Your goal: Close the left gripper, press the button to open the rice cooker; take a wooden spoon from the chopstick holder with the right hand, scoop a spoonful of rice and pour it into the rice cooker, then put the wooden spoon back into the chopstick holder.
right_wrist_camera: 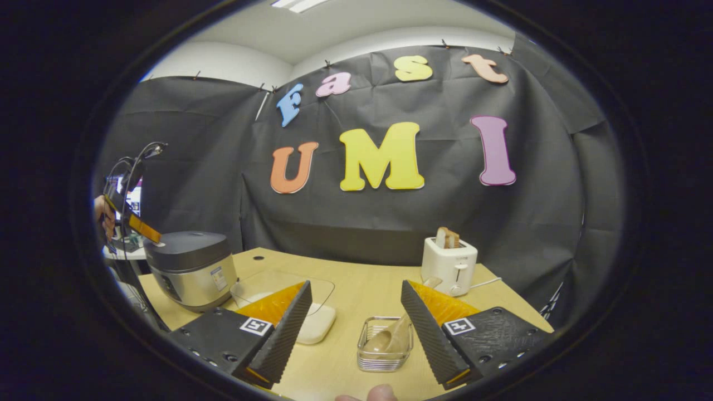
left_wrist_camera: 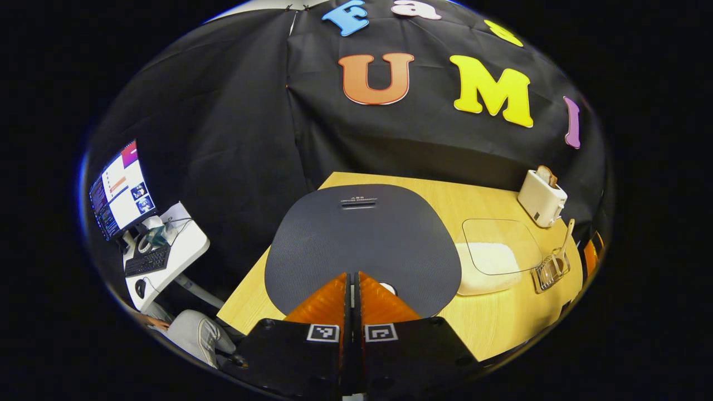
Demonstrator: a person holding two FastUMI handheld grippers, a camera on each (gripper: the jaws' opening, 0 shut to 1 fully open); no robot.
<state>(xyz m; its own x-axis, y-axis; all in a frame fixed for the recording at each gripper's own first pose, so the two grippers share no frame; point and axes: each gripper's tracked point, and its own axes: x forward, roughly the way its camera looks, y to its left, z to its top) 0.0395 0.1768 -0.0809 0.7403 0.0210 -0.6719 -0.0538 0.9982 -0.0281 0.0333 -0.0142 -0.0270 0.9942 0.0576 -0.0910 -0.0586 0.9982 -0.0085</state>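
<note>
- Left gripper (left_wrist_camera: 352,278), jaws together, is resting on the button (left_wrist_camera: 388,288) of the rice cooker (left_wrist_camera: 362,245); lid appears unopened.
- Right gripper (right_wrist_camera: 355,312), jaws apart, is hovering before the chopstick holder (right_wrist_camera: 385,345); wooden spoon (right_wrist_camera: 392,334) inside, rice (left_wrist_camera: 487,262) unscooped.

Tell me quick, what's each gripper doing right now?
Left gripper: closed, holding nothing, over the rice cooker lid.
Right gripper: open, empty.

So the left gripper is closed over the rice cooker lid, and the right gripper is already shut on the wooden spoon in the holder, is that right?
Not quite. The left gripper is closed over the rice cooker lid, but the right gripper is open in the right gripper view; the wooden spoon sits untouched in the chopstick holder between its spread fingers.
</note>
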